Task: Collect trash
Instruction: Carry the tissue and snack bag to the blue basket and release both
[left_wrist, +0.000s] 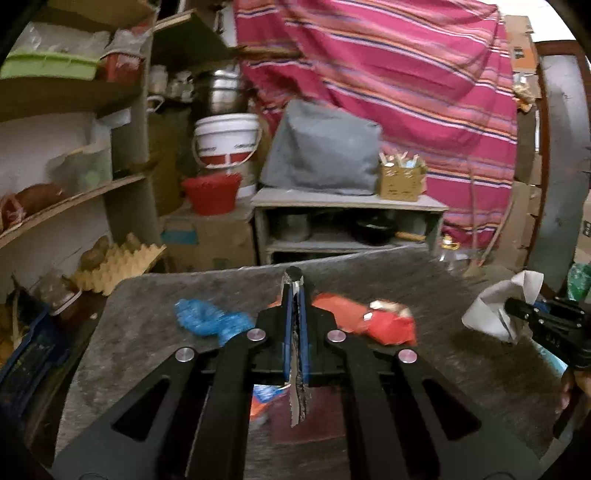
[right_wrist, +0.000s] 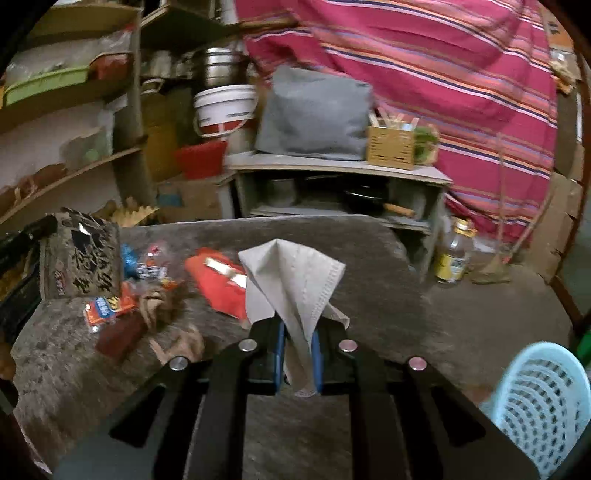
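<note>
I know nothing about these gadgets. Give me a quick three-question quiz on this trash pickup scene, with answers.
1. True or false: the right gripper is clamped on a grey face mask.
2. What colour is the slotted basket at the table's near right corner?
3. Which lies on the table: A) a crumpled blue wrapper, B) a banana, C) a spoon?

Key: 1 true. 2 light blue. 3 A.

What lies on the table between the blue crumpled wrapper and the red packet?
In the left wrist view, the left gripper, shut on a dark wrapper, stands between the blue crumpled wrapper and the red packet.
</note>
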